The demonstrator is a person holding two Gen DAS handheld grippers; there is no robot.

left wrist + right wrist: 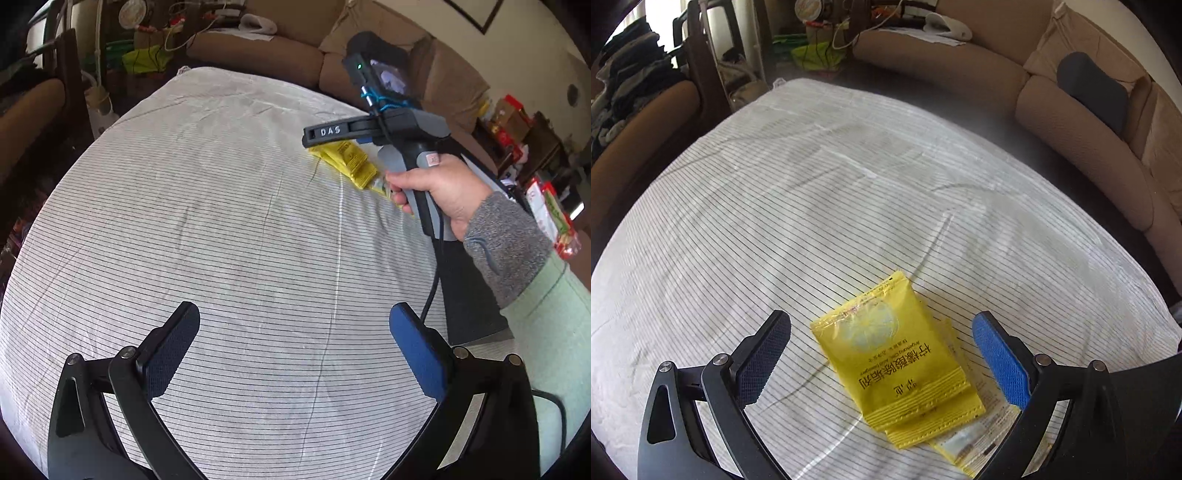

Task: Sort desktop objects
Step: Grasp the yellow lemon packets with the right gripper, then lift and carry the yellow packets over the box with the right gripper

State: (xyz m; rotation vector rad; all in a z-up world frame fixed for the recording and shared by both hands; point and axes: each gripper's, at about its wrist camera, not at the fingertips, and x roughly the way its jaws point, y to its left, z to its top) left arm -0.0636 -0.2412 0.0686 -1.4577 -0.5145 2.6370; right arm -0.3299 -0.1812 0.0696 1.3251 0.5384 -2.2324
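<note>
Sachets [901, 365], yellow and stacked perhaps three deep, lie on the striped cloth [775, 221] between the wide-open, empty fingers of the right gripper [882, 365]. The step looks like an approach; next it must descend and close. Left gripper [295, 354] hovers open, empty, well apart.

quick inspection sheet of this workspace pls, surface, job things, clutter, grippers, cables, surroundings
surface: striped white cloth, wrinkled, covers the table.
job's things: yellow sachets, several overlapping in a loose stack, flat on the cloth.
clutter: nothing seen on the cloth besides the sachets.
grippers: right gripper open, fingers either side of the sachets, not touching; left gripper open, empty over bare cloth.
cables: black cable hangs from the right gripper's handle.
surroundings: tan sofa behind; snack packets at the table's right.
</note>
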